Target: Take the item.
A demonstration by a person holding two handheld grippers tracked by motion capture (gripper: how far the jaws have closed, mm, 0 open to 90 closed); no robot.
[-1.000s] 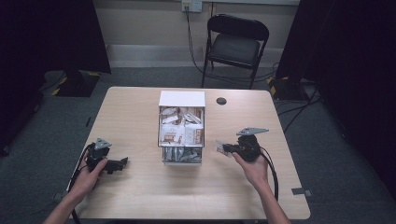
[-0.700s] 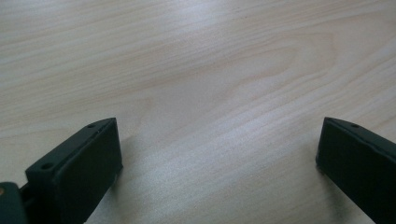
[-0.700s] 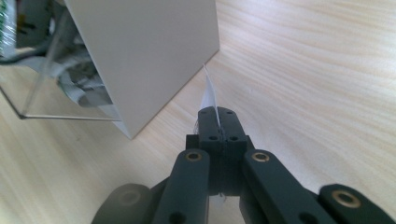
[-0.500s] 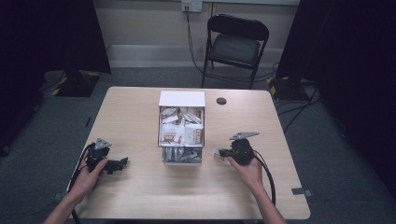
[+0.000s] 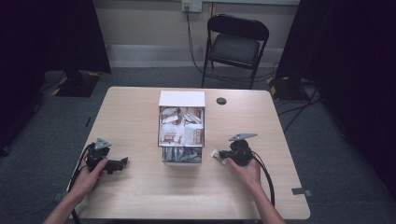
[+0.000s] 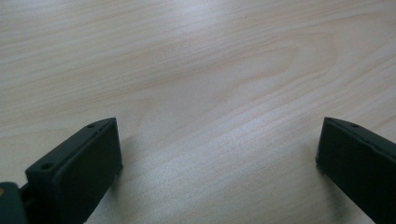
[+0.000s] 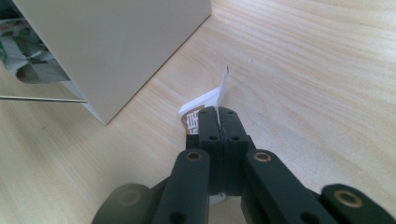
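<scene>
The right gripper [image 5: 218, 154], just right of centre in the high view, has its jaws pinched tight on a small white-and-brown packet [image 7: 201, 110], which sticks out past the tips toward the box [image 5: 181, 126]. In the right gripper view the packet sits at mid-frame, its free edge curling upward, just beside the box's pale side wall [image 7: 116, 42] but not touching it; brown print shows on the packet, too small to read. The box stands at the middle of the table [image 5: 135, 196], holding more white-and-brown packets whose writing is also unreadable. The left gripper [image 5: 122, 163], at lower left of the high view, rests low over bare wood with its jaws spread wide and nothing between them. Open tabletop lies on both sides of the box and along the near edge at the bottom of the frame. A chair [image 5: 236, 42] stands beyond the far edge at the top, and a dark round spot [image 5: 221, 101] lies upper right of the box.
</scene>
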